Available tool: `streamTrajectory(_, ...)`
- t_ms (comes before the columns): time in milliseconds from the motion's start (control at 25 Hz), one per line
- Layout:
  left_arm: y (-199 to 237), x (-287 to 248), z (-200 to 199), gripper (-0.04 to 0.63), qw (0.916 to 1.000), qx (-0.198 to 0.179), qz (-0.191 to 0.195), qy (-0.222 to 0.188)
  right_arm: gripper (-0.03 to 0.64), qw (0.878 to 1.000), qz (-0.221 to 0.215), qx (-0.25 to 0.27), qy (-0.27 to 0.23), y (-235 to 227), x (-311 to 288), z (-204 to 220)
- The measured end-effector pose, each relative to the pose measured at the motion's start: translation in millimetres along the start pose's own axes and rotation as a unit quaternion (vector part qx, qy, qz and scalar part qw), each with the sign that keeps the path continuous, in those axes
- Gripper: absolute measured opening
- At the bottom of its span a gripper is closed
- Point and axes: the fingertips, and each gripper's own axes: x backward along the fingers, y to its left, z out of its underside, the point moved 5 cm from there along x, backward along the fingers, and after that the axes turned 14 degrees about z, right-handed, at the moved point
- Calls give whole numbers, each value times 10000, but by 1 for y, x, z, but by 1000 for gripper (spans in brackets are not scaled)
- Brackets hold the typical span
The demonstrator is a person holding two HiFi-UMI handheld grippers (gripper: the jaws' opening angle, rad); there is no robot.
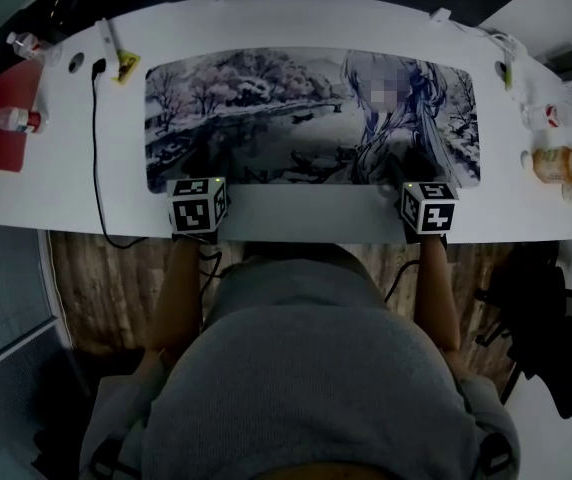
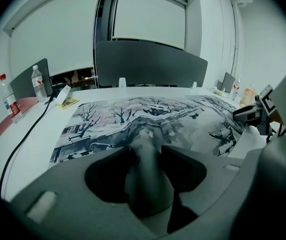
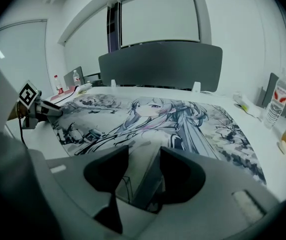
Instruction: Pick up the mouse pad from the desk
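White counter carries the mouse pad, which lies along its middle and reaches close to the near edge. At that edge the left tool and the right tool each have their jaws partly closed on the pad's border, which is pinched up into a fold between them.

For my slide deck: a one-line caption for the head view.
Left gripper and right gripper pinch the near edge of the mouse pad on the desk.
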Motion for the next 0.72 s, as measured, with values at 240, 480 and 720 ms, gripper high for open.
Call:
streamTrajectory(240, -3, 0, 0, 178, 10000, 45, 18, 7, 121, 9998, -106, 153, 9, 8, 1, -1)
streamTrajectory(480, -4, 1, 1, 172, 10000, 16, 3, 3, 178, 9998, 123, -68, -142, -2, 2, -1)
streamTrajectory(720, -4, 1, 0, 170, 10000, 31, 22, 3, 459, 9985, 415, -287, -196, -25, -6, 4)
